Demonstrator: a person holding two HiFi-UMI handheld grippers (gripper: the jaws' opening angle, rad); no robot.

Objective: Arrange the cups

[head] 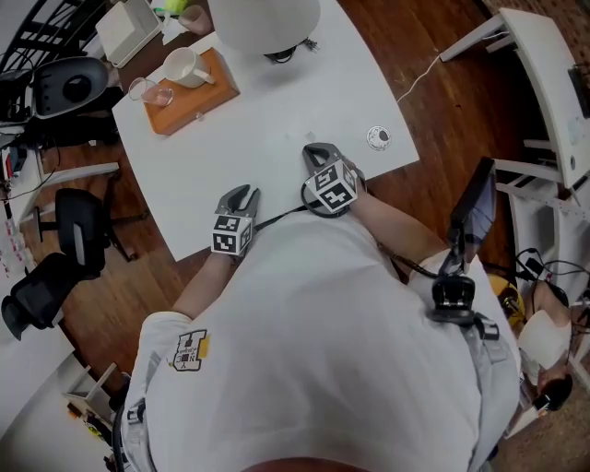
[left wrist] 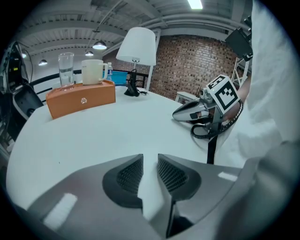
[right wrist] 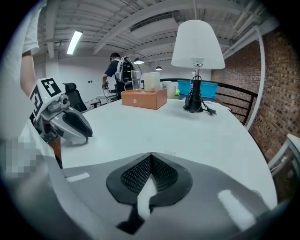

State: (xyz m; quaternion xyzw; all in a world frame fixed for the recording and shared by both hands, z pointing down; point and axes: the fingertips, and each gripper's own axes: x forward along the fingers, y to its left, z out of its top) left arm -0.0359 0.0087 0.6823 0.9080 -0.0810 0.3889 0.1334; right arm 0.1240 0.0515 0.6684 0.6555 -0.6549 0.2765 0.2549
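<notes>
**Two cups on an orange box, both grippers empty at the near edge**

Two cups stood at the far left corner of the white table [head: 277,101], side by side on top of one orange box [head: 198,97]. The left one was a clear drinking glass [head: 146,89], tall and narrow, with straight walls. The right one was a white mug [head: 184,66], wider and lower, with one handle. Both stood upright with the long axis vertical and the mouth up. They were close together, but I could not tell if they touched. In the head view the handle of the mug pointed toward the near right side of the table.

One lamp [head: 267,23] with a white shade stood further right, at the far edge.

The two grippers lay low over the near edge of the table, well apart from the box, and pointed toward the far side. The left gripper [left wrist: 150,161] had its jaws a little spread, with only a narrow gap and nothing between them. The right gripper [right wrist: 150,159], just beside it, had its jaws pressed together at the tips, also with nothing in them.

One small round disc [head: 378,138] lay on the table near the right edge.
</notes>
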